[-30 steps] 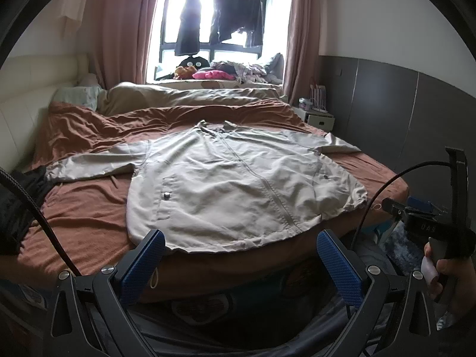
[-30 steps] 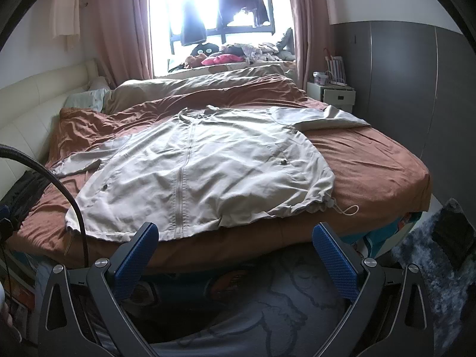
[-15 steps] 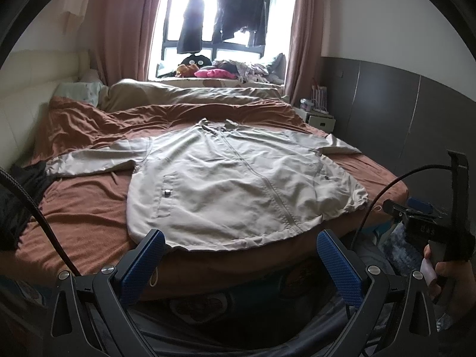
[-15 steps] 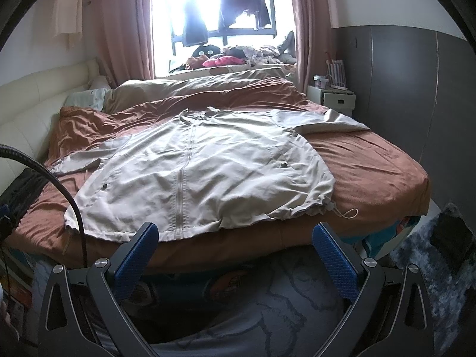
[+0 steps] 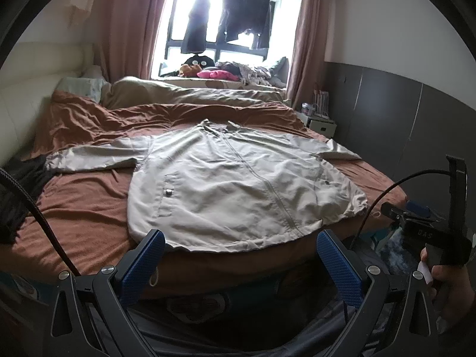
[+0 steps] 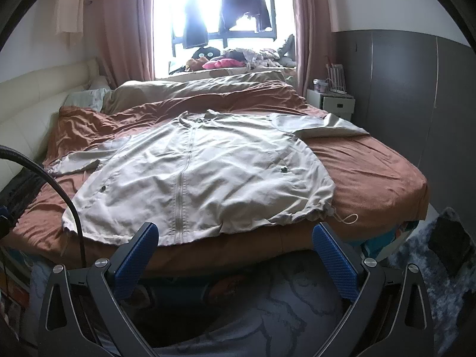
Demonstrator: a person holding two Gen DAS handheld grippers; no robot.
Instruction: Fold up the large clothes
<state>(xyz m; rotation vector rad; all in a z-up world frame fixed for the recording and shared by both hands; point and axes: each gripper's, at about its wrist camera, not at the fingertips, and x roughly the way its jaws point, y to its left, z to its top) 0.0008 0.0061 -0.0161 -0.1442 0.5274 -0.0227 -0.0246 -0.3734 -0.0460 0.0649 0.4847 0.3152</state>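
Note:
A large beige zip jacket [image 5: 235, 184] lies spread flat, front up, on the brown bedspread [image 5: 83, 208], sleeves out to both sides and hem at the near bed edge. It also shows in the right wrist view [image 6: 202, 178]. My left gripper [image 5: 241, 255] is open and empty, held just short of the hem. My right gripper [image 6: 235, 250] is open and empty, also just before the hem near the zip's lower end. The right gripper's body and the hand holding it show at the right of the left wrist view [image 5: 431, 238].
A white nightstand [image 6: 330, 101] stands at the bed's far right by a grey wall. A cream headboard [image 5: 29, 89] runs along the left. Dark clothing [image 5: 17, 190] lies at the bed's left edge. A window ledge with clothes [image 5: 226, 73] is behind. A grey rug [image 6: 416, 255] lies on the floor to the right.
Both grippers have drifted slightly closer to the bed and a little higher; the jacket has not moved and both grippers stay open.

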